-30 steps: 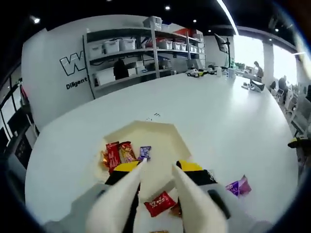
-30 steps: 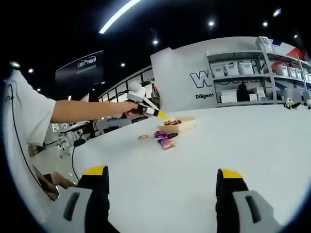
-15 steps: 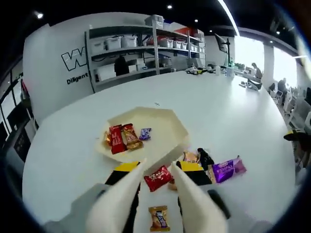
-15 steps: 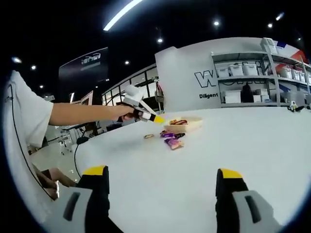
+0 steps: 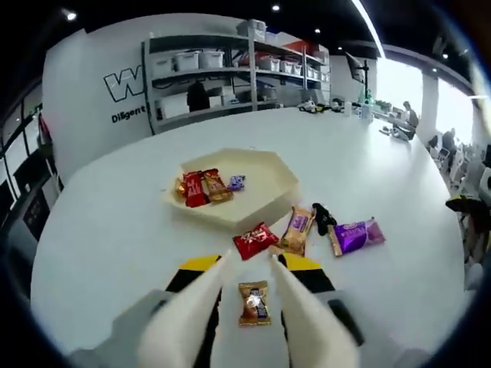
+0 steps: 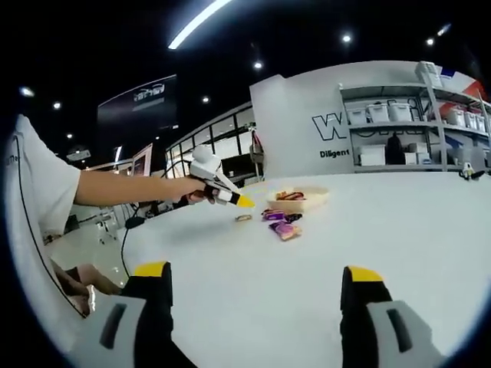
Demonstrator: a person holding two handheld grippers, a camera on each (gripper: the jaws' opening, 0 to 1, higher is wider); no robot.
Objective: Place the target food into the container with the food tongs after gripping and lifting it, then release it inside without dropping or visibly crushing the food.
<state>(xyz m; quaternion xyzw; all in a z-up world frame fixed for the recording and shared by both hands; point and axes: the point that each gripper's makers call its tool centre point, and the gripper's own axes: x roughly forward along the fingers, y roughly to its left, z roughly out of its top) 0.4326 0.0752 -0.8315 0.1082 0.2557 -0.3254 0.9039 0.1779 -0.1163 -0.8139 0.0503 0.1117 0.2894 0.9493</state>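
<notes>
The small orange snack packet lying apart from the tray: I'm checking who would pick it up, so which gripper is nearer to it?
Left. The left gripper, jaws parted, hovers right over the orange packet, which shows between its tongs. The right gripper sits far back across the table, well away from the packet.

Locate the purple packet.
Left gripper view: purple packet lies on the table, right of the tray, beside the black packet.
</notes>
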